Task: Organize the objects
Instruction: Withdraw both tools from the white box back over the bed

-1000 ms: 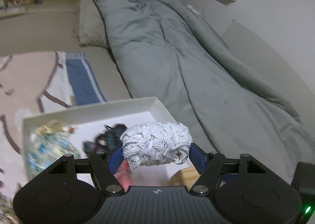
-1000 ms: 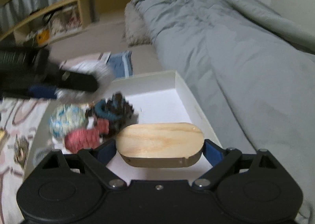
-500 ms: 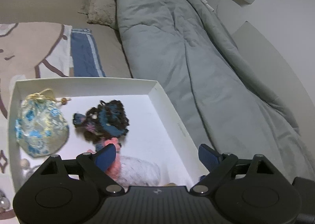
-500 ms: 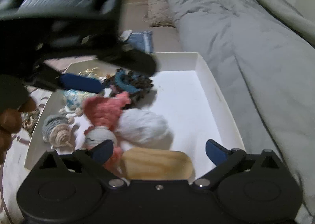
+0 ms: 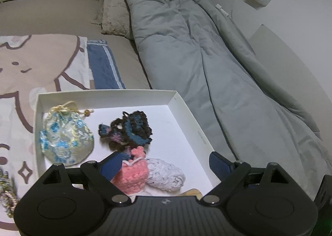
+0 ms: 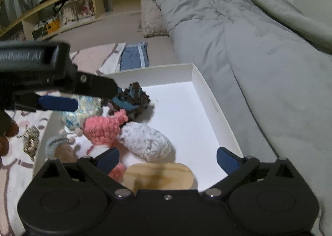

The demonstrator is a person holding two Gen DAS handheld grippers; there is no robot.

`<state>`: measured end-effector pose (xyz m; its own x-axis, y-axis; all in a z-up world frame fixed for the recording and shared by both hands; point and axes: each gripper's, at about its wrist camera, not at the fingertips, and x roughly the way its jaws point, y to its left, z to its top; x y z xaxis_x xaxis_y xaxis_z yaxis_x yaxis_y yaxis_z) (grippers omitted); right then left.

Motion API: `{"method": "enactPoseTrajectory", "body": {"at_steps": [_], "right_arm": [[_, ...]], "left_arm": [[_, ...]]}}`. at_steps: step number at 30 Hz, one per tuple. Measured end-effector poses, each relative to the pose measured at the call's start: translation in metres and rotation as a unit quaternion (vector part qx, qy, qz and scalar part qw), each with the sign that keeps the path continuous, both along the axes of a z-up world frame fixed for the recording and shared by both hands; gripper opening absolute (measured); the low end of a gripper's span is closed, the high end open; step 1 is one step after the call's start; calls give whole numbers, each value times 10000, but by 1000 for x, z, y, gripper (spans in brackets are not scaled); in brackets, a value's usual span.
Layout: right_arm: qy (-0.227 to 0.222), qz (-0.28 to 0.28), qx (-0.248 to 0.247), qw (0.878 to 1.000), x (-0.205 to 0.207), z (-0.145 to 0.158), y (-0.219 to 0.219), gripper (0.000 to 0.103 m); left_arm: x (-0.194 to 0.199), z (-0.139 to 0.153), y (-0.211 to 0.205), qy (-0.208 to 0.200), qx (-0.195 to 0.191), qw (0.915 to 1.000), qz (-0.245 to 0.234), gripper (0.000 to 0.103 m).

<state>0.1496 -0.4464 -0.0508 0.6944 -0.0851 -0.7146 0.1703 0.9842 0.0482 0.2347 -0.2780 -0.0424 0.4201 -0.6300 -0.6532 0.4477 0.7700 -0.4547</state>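
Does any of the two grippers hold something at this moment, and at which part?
Nothing is held. The left gripper and right gripper stand open; the white knitted piece and wooden oval lie free in the white box.

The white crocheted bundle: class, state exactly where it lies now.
In the right wrist view the white crocheted bundle lies inside the white box, right of the pink crocheted piece and just beyond the wooden oval piece.
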Motion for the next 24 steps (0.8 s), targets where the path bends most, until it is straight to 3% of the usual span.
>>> {"method": "enactPoseTrajectory", "body": {"at_steps": [18, 24], "right_arm": [[-391, 114, -183, 9990, -17, 48, 30, 101], [-495, -57, -143, 9987, -30, 65, 25, 101]], "left_arm": [[-30, 42, 68, -577, 398, 9968, 392, 91], [-43, 52, 88, -745, 516, 9947, 481, 97]]}}
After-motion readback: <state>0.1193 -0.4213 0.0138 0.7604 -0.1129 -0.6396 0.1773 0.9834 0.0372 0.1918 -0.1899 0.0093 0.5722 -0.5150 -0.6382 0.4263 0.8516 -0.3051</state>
